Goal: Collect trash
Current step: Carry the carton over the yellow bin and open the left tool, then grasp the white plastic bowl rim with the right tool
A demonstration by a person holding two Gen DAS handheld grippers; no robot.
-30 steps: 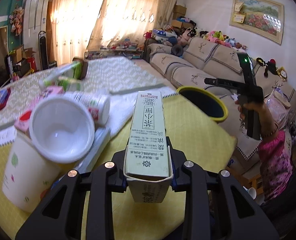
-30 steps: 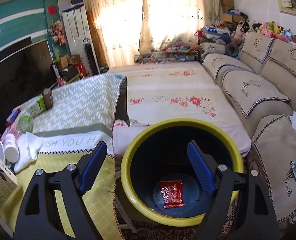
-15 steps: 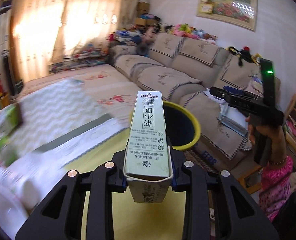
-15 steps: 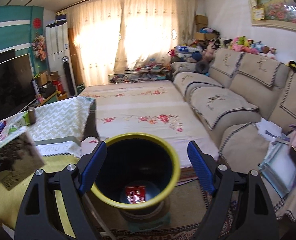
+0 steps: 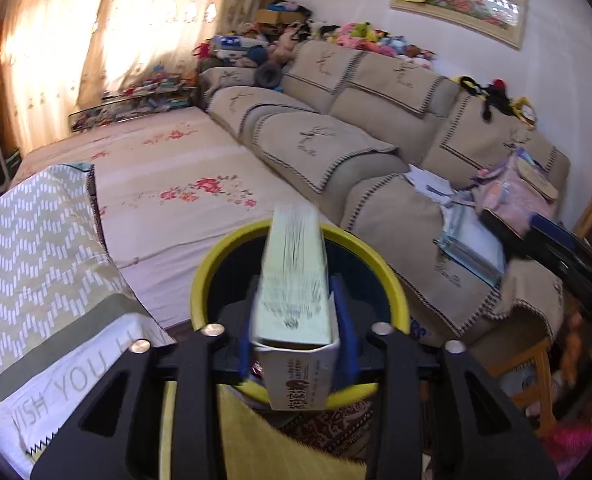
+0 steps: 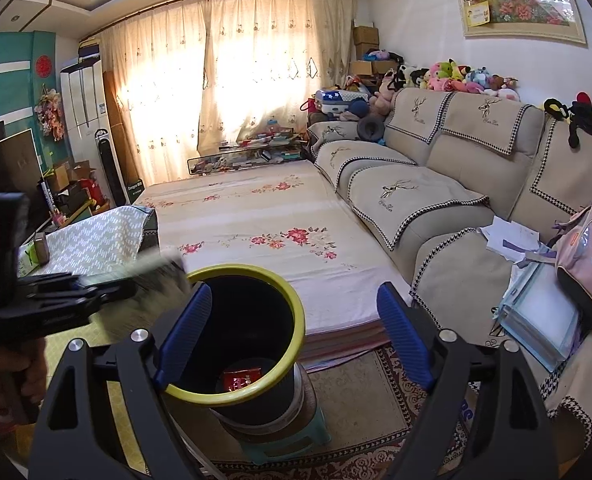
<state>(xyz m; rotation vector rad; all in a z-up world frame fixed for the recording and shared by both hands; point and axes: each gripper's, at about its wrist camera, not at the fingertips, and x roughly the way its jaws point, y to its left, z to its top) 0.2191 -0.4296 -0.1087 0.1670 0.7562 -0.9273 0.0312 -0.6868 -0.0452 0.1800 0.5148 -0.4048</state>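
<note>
1. Far left in the left wrist view: a white cloth with grey lettering (image 5: pixel 68 376) lay over a yellow table cover (image 5: pixel 256 440), beside a grey-green zigzag-pattern cloth (image 5: pixel 28 248).
2. Left gripper (image 5: pixel 294 344): black frame with blue pads, closed on a pale green rectangular cardboard carton (image 5: pixel 294 280). The carton was blurred, its open end toward the camera.
3. The carton pointed out over the mouth of a dark round trash bin with a yellow rim (image 5: pixel 392 280); the gripper sat at the bin's near edge.
4. In the right wrist view the left gripper (image 6: pixel 96 292) showed at left, with the blurred carton (image 6: pixel 152 280) reaching to the bin rim (image 6: pixel 296 312). The left hand (image 6: pixel 20 364) gripped its handle.
5. Bin stood on a light green plastic stool (image 6: pixel 288 440); a red snack wrapper (image 6: pixel 242 378) lay on the bin floor.
6. Right gripper (image 6: pixel 292 336): blue fingers spread wide apart, nothing between them, hovering above and near the bin.
7. Right side: a beige sectional sofa with deer-motif covers (image 6: pixel 436 168), with a pink backpack (image 6: pixel 588 256) and a stack of clear plastic folders (image 6: pixel 536 316) on its near seat.
</note>
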